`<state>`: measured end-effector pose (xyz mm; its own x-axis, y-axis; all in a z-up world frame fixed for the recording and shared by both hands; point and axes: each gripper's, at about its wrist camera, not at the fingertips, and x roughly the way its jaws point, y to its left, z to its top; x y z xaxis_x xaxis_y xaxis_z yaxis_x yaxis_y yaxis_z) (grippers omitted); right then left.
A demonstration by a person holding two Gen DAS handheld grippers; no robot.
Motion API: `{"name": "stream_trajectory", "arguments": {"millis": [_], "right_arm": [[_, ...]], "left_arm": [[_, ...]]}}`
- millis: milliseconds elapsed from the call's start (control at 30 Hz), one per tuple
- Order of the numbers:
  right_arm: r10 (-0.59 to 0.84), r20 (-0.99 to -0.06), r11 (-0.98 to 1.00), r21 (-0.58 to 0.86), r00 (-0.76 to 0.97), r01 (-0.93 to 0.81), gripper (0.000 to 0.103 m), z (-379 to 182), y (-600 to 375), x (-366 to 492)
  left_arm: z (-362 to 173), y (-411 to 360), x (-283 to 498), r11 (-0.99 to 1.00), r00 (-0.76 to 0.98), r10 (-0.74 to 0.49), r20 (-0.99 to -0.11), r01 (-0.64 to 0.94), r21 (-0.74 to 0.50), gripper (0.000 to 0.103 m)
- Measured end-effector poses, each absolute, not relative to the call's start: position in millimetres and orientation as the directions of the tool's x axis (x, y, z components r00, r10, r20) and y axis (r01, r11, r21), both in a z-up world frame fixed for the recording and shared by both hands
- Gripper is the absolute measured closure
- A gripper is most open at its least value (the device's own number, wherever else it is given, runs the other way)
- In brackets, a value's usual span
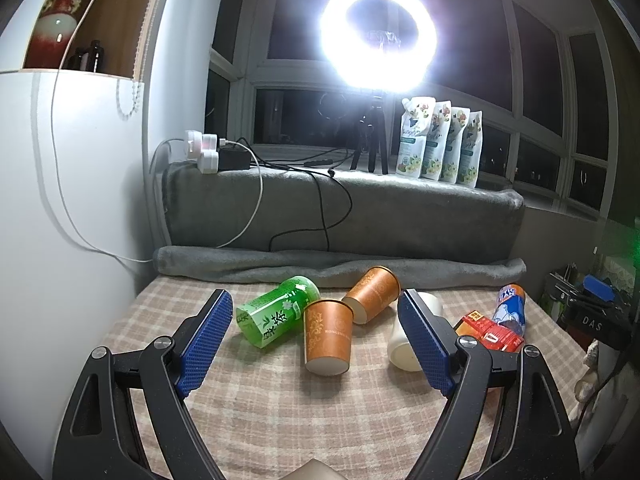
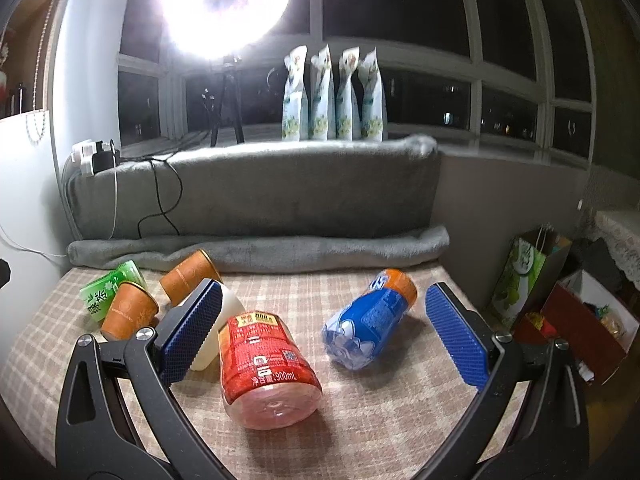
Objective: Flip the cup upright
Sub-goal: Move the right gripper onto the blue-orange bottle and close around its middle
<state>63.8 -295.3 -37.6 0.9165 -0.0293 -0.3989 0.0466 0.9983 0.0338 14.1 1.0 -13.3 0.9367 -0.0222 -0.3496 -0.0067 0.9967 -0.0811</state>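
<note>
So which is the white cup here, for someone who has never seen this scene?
On the checked tablecloth, right of the two orange paper cups, a plain cream cup lies on its side beside the red bottle. It alone is unprinted.

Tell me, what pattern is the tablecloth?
Beige and white plaid tablecloth, clearest in the left wrist view.

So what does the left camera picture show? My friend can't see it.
The open left gripper hovers over a checked cloth where two orange paper cups, a green bottle and a white cup lie tipped over. A bright ring light shines behind.
</note>
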Motion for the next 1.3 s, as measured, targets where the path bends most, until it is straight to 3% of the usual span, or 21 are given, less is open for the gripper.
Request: {"name": "stream_trajectory", "arguments": {"millis": [267, 533, 733, 1067, 1200, 1300], "right_arm": [[0.083, -0.599, 0.974, 0.216, 0.797, 0.061, 0.0, -60.7, -347.3, 109.8], [0.25, -0.723, 0.882, 0.444, 0.644, 0.157, 0.0, -101.2, -401.5, 163.0], [0.328, -0.75, 0.824, 0.525, 0.575, 0.214, 0.0, -123.1, -420.2, 191.7], [0.403, -0.774, 0.804, 0.554, 0.489, 0.216, 0.015, -139.1, -414.2, 230.5], [0.413, -0.788, 0.81, 0.547, 0.457, 0.211, 0.026, -146.0, -407.4, 239.8], [0.414, -0.789, 0.815, 0.543, 0.454, 0.203, 0.028, -145.7, -405.8, 241.7]], "left_arm": [[-23.2, -1.2, 19.4, 0.995, 0.916, -0.053, -0.398, 0.016, -0.097, 0.018], [-45.7, -12.1, 26.2, 0.989, 0.851, -0.126, -0.509, 0.07, -0.128, 0.018], [-59.7, -19.9, 29.3, 0.985, 0.801, -0.164, -0.576, 0.102, -0.139, 0.018], [-73.8, -17.7, 39.1, 0.984, 0.752, -0.173, -0.636, 0.102, -0.147, 0.018], [-78.3, -11.2, 41.7, 0.981, 0.738, -0.178, -0.651, 0.086, -0.171, 0.018], [-80.6, -7.2, 43.1, 0.981, 0.735, -0.174, -0.655, 0.072, -0.18, 0.018]]}}
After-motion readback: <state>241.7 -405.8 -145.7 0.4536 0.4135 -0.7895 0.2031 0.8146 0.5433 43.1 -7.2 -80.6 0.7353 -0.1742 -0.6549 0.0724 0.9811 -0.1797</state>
